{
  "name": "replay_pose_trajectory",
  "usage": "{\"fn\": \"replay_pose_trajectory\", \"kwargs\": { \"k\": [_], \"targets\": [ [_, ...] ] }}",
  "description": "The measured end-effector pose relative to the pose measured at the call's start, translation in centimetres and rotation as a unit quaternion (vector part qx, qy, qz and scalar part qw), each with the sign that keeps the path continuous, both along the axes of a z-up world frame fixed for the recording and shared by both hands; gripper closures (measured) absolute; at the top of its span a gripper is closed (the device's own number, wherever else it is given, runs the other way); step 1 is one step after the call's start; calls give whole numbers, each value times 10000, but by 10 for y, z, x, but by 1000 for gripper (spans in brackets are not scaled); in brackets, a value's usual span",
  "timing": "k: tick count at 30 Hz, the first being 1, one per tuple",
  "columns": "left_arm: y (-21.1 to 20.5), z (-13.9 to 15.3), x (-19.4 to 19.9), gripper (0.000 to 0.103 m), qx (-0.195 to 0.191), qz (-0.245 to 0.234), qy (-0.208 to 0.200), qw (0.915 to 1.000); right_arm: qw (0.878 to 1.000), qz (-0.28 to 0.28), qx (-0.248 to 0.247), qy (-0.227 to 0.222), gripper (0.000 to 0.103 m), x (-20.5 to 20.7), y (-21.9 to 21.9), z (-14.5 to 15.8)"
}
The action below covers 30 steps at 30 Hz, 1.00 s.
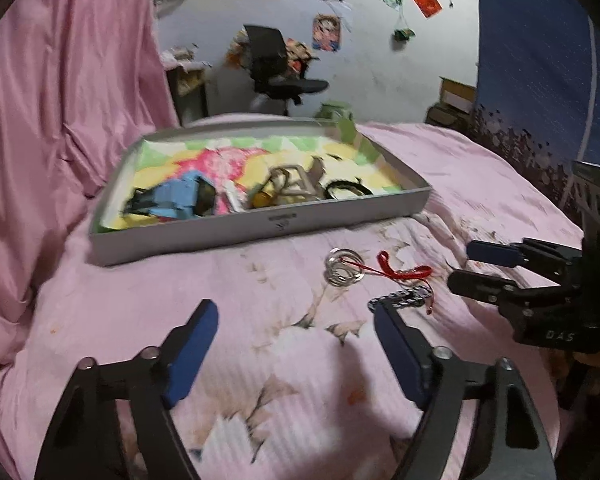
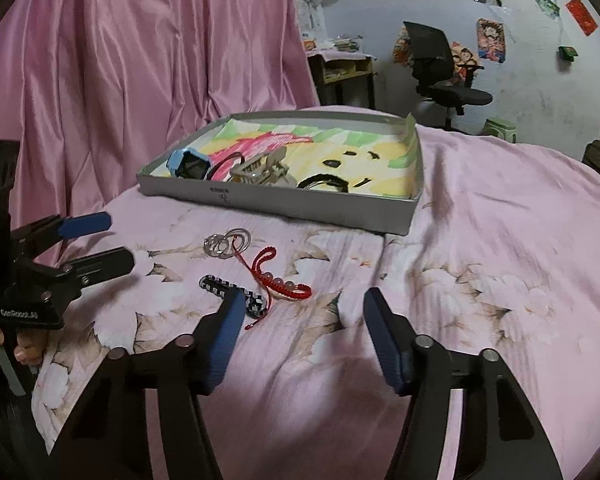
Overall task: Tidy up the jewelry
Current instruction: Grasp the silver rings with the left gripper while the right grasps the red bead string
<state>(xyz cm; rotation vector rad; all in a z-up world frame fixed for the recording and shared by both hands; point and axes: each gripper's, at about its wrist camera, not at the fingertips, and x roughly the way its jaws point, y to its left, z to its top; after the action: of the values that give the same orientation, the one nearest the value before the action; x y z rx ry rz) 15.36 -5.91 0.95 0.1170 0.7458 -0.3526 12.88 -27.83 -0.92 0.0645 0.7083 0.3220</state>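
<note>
We've got both tongs spread wide, nothing held: left gripper (image 1: 294, 312), right gripper (image 2: 304, 300); the checkered bracelet (image 2: 236, 294) lies just past them, running near-right to far-left, partly hidden by a finger; red bracelet (image 2: 280, 278) beside; silver rings (image 2: 226, 243) further; gray tray (image 2: 284, 204) farthest, contents blurry.

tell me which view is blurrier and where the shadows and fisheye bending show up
Left wrist view: blurrier, with the tray contents smeared, though the silver rings stay readable; dark corners and a curved bed edge show the fisheye bending. Right wrist view: sharper on the red bracelet and black chain; a soft shadow lies on the bedspread between the right gripper fingers; the curtain bows outward.
</note>
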Motion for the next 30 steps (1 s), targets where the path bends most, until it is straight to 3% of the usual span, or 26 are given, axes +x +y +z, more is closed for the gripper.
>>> {"fn": "replay_pose_trajectory", "kwargs": {
  "k": [3, 9, 26, 30],
  "targets": [
    [-1, -4, 12, 38, -172, -131, 281, 9994, 9999, 64, -29, 100, 63, 6, 2, -2],
    [-12, -10, 25, 47, -259, -285, 454, 9982, 9993, 207, -161, 257, 70, 19, 11, -7],
    [-34, -26, 53, 70, -31, -391, 797, 9960, 9977, 276, -164, 600, 71, 34, 15, -19],
    [-33, -26, 53, 82, -90, -352, 785, 9963, 9974, 314, -181, 621, 71, 39, 18, -19]
  ]
}}
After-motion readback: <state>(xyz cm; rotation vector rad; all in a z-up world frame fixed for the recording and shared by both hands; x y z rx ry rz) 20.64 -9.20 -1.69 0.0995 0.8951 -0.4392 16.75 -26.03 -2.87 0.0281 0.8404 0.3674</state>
